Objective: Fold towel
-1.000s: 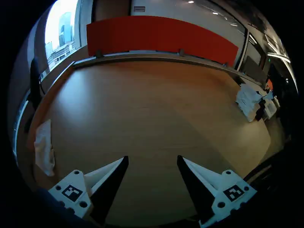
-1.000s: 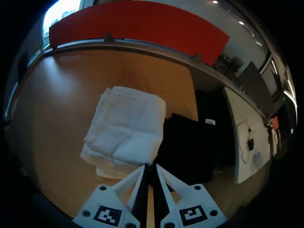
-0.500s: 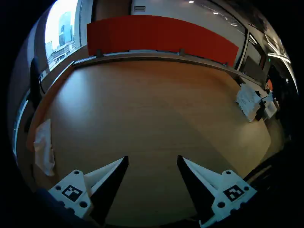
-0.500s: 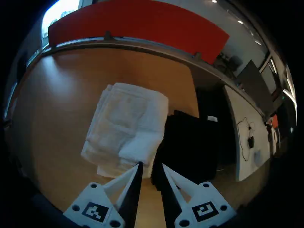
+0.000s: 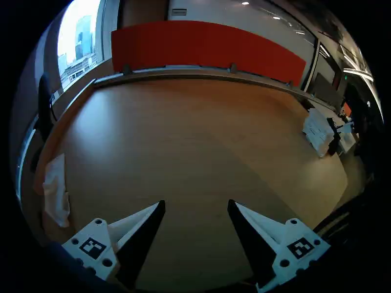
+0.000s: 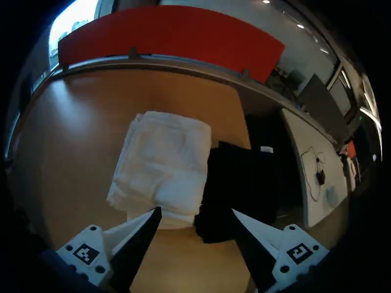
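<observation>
White folded towel (image 6: 163, 166) sits on the wooden table (image 6: 73, 146), right gripper (image 6: 194, 210) spread at its near edge: withdraw straight, avoid snagging; left gripper (image 5: 195, 201) spread, idle.

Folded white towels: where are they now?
In the right gripper view, the folded white towels lie on the wooden table, just ahead of the open right tool, with a black item beside their right edge.

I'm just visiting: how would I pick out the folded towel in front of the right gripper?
Find the wide wooden table with the red partition along its far edge. Near one end of it, just ahead of the open right gripper, lies the folded white towel. It is the pale, neat stack beside a black heap.
</observation>
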Action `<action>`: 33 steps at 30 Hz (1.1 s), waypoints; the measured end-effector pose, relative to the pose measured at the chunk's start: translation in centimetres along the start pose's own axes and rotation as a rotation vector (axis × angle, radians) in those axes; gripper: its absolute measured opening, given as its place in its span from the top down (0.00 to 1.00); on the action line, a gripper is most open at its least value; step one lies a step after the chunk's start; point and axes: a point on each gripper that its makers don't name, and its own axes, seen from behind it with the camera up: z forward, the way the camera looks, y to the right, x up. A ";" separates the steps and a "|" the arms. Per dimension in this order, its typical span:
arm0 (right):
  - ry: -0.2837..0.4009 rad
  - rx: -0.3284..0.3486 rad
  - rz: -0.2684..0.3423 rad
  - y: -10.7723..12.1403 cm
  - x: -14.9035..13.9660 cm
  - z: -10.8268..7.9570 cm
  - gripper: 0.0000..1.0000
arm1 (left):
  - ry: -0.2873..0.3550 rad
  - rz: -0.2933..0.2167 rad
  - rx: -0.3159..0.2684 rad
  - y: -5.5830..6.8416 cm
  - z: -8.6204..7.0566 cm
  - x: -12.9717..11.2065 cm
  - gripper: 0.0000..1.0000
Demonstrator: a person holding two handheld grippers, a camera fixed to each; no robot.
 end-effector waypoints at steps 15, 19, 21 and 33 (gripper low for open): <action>0.079 0.009 0.063 -1.7 1.3 -1.3 0.00 | 0.023 -0.005 0.000 -0.5 -0.4 0.6 0.05; 0.134 0.014 0.113 -2.7 2.1 -1.9 0.00 | 0.032 -0.011 0.002 -0.6 -0.4 0.9 0.05; 0.164 0.014 0.138 -3.1 2.6 -2.2 0.00 | 0.035 -0.013 0.004 -0.7 -0.5 1.0 0.05; 0.396 -0.036 0.241 -4.2 6.6 -4.8 0.00 | 0.054 -0.012 0.011 -0.7 -0.4 1.9 0.05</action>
